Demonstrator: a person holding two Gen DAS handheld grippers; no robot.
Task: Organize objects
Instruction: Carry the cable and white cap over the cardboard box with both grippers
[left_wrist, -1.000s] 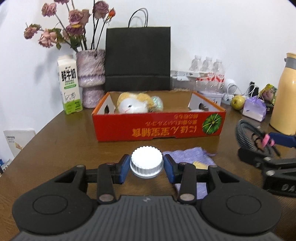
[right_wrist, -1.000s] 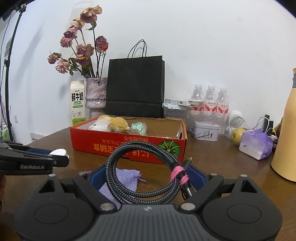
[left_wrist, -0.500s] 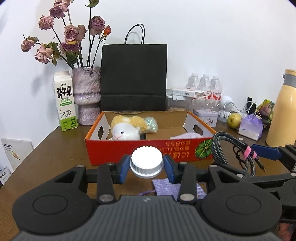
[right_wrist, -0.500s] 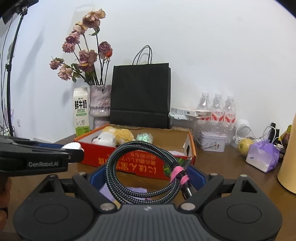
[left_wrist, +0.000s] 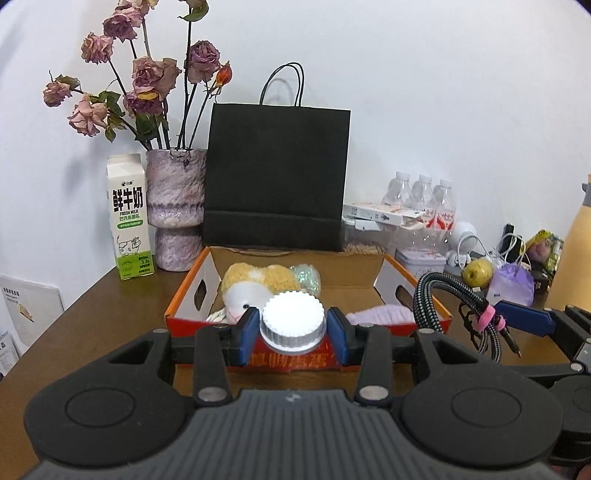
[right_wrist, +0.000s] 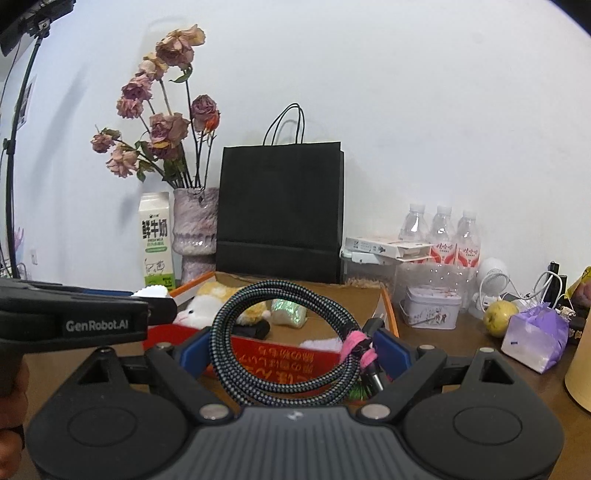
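White ribbed cap (left_wrist: 292, 320): rigid, light, clamped across its rim by my left tool (left_wrist: 292, 328). Braided cable coil (right_wrist: 284, 343): springy, held by my right tool (right_wrist: 295, 350); red box (left_wrist: 295, 360) at twelve o'clock.

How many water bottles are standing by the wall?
3. The left water bottle, the middle water bottle and the right water bottle stand side by side against the wall, right of the black paper bag. More could hide behind.

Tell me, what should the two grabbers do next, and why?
Probably carry both things forward over the red box and let go. The left gripper holds a white cap, the right gripper a coiled cable, both just short of the box's near wall, where a plush toy already lies.
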